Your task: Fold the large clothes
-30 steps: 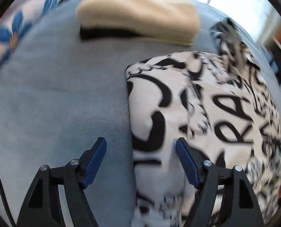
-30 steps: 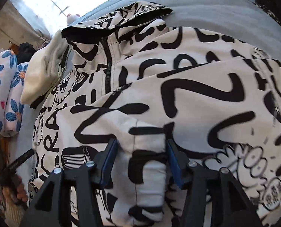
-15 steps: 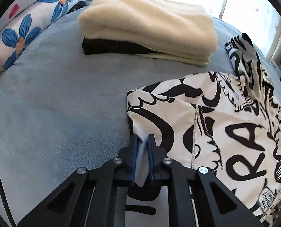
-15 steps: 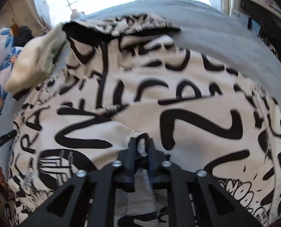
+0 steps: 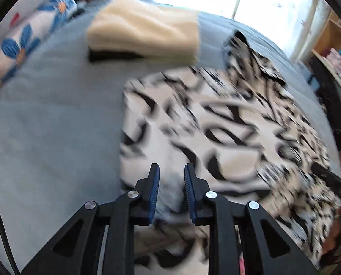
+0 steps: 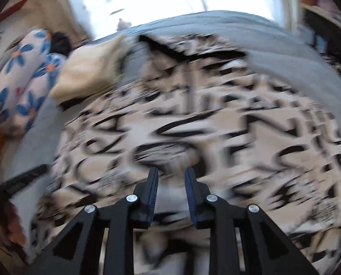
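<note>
A large white garment with black graffiti print (image 5: 216,126) lies spread on the grey bed (image 5: 51,119), blurred by motion. It fills most of the right wrist view (image 6: 216,126). My left gripper (image 5: 171,178) is partly open over the garment's near left edge, with cloth lying between the blue pads but not clamped. My right gripper (image 6: 171,183) is partly open over the garment's near middle, likewise with loose cloth between the fingers.
A folded cream blanket on a dark garment (image 5: 145,36) sits at the far side of the bed, also seen in the right wrist view (image 6: 90,73). Blue-flowered pillows (image 5: 21,41) lie at the left. A wooden shelf (image 5: 333,45) stands at the right.
Both grippers were shut on the garment half a second ago; both have now opened partway and let go. Both views are blurred by motion.
</note>
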